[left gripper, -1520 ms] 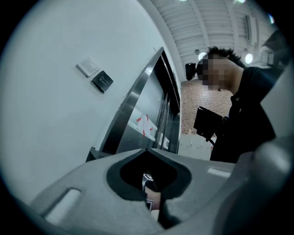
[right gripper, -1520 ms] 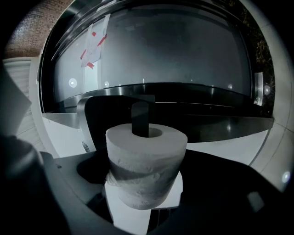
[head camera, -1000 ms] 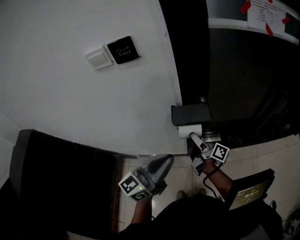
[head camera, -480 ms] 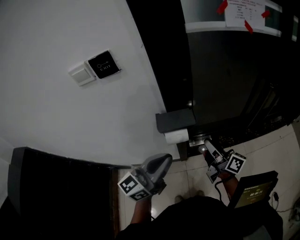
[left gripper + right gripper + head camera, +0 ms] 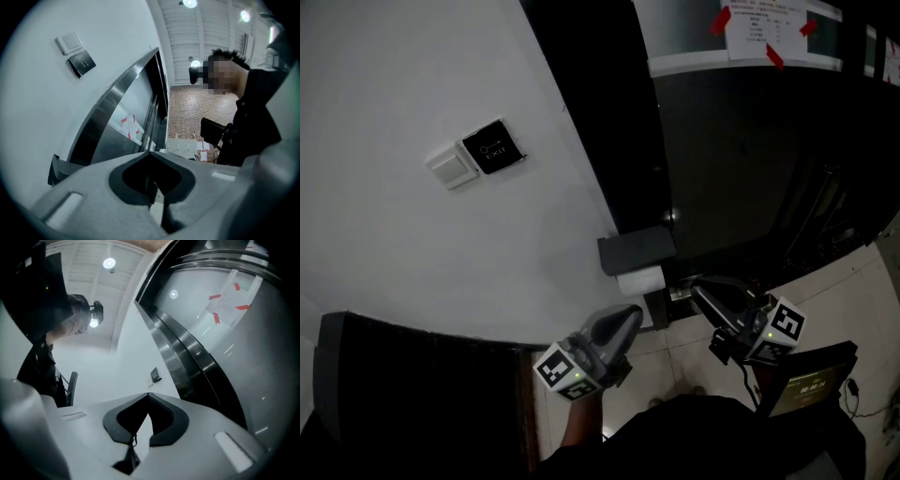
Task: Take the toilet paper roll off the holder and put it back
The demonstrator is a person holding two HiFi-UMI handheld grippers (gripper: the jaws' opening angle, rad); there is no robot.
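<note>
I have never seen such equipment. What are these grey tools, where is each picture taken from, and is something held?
A person holds a grey two-jaw gripper in each hand. The head view comes from a camera on the person's head; the other two views come from cameras on the grippers. By the white wall's edge hangs a dark box-shaped holder with a white toilet paper roll under it. The left gripper is shut and empty. The right gripper has just closed on nothing.

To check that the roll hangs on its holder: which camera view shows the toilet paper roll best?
The head view: the white toilet paper roll sits under the dark holder on the wall. Neither gripper view shows the roll; both look at wall and glass.
</note>
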